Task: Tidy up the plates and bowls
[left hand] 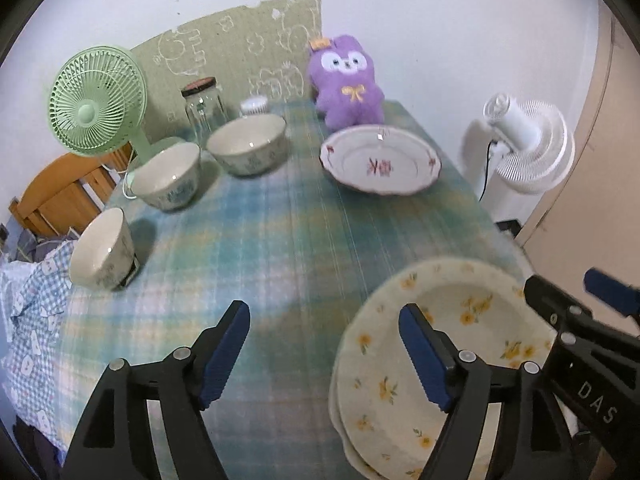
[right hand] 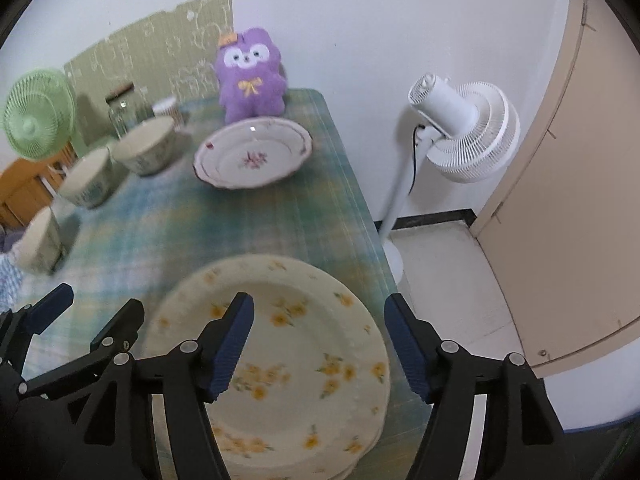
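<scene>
A stack of cream plates with yellow flowers [left hand: 448, 344] [right hand: 296, 344] lies at the table's near right corner. A white plate with pink flowers [left hand: 380, 164] [right hand: 252, 156] sits far right, before a purple plush. Three cream bowls stand along the left: far [left hand: 248, 144] [right hand: 146, 148], middle [left hand: 168, 174] [right hand: 88, 180], and near one tilted on its side [left hand: 100, 248] [right hand: 38, 244]. My left gripper [left hand: 324, 356] is open and empty, just left of the stack. My right gripper [right hand: 320, 344] is open and empty, above the stack's right part.
A purple plush [left hand: 346, 80], a glass jar [left hand: 202, 106], a small white cup [left hand: 254, 106] and a green fan [left hand: 98, 100] stand at the table's back. A white floor fan [right hand: 460, 136] stands right of the table. A checked cloth [left hand: 28, 320] hangs at the left.
</scene>
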Demonstrator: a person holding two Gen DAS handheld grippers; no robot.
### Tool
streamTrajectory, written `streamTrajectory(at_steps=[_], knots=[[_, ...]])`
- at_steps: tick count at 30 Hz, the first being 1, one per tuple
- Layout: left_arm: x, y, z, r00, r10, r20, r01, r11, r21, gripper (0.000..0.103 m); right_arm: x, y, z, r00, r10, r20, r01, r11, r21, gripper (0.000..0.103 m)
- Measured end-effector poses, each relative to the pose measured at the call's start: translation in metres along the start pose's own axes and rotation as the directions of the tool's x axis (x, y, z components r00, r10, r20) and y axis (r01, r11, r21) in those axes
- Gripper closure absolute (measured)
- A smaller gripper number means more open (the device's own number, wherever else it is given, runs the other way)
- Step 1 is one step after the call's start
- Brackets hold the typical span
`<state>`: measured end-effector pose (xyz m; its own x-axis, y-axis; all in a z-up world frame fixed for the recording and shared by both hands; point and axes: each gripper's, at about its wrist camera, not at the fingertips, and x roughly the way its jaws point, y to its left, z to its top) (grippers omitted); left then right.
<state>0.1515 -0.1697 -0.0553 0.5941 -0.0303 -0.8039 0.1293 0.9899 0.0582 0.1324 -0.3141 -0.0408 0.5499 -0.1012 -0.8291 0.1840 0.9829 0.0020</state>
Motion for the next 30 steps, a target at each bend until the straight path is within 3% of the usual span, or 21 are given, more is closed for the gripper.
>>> streamTrajectory(at_steps=[8,15,30], knots=[[-0.027,0.026,0.029,0.995,-0.023,0.100,0.023,1.000,-0.001,0.023,-0.031,0.024,0.019,0.997,0.005,0.072,-0.005,1.000,-0.006,0.032],[-0.027,0.033,0.052,0.993,-0.021,0.118,0.023,1.000,-0.019,0.023,-0.037,0.027,0.049,0.992,0.041,0.121,-0.044,0.999,0.020,0.032],[0.043,0.006,0.112,0.996,0.032,0.084,-0.021,0.991,-0.128,0.023,0.045,0.006,0.125,0.990,0.100,0.103,-0.094,0.994,-0.062,0.032]])
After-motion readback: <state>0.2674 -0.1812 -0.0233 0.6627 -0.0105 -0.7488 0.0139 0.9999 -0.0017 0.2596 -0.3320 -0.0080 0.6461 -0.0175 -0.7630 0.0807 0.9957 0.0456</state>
